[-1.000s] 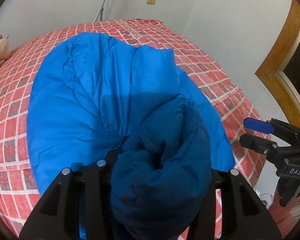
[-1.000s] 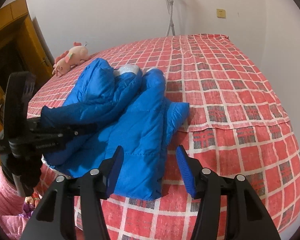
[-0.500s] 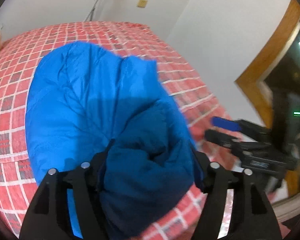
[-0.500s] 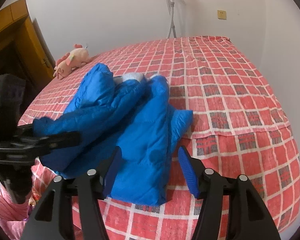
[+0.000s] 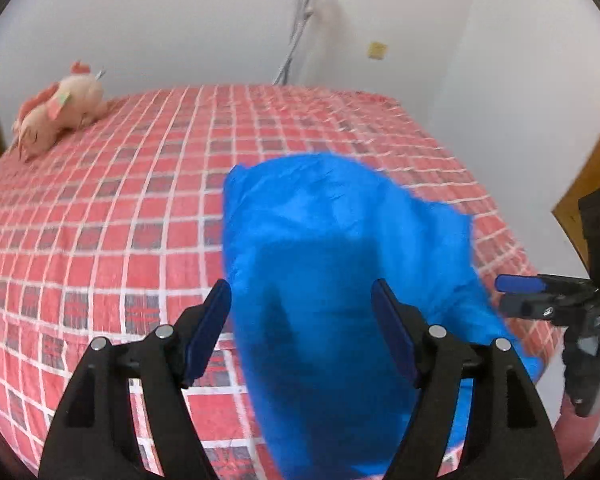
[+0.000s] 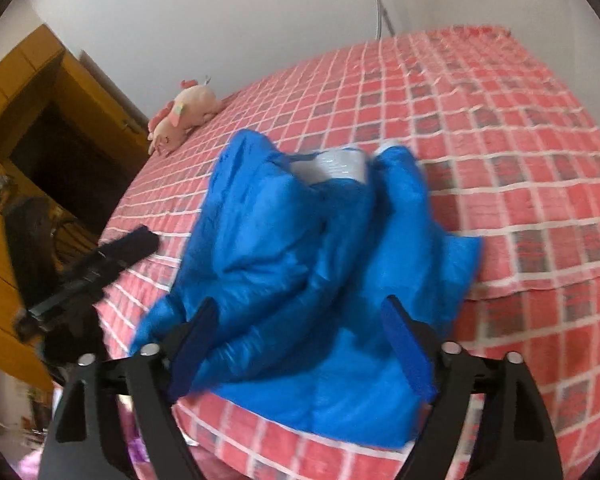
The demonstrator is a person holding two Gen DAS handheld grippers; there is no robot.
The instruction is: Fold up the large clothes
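Observation:
A blue padded jacket (image 5: 340, 264) lies bunched on the red checked bed (image 5: 100, 220), near its front right edge. In the right wrist view the jacket (image 6: 312, 280) shows a pale lining at its collar. My left gripper (image 5: 300, 332) is open and empty, its jaws wide apart just above the jacket's near end. My right gripper (image 6: 300, 344) is open and empty, close over the jacket's near hem. The right gripper also shows in the left wrist view (image 5: 540, 300), at the bed's right edge. The left gripper shows blurred in the right wrist view (image 6: 112, 260).
A pink plush toy (image 5: 60, 112) lies at the bed's far left corner. A white wall with a hanging cord (image 5: 300, 32) stands behind the bed. A wooden wardrobe (image 6: 40, 128) stands left of the bed. The bed's front edge drops away near the grippers.
My left gripper has opened and let go of the jacket sleeve, which has dropped onto the jacket. It has drawn back and turned left. My right gripper has moved closer to the jacket.

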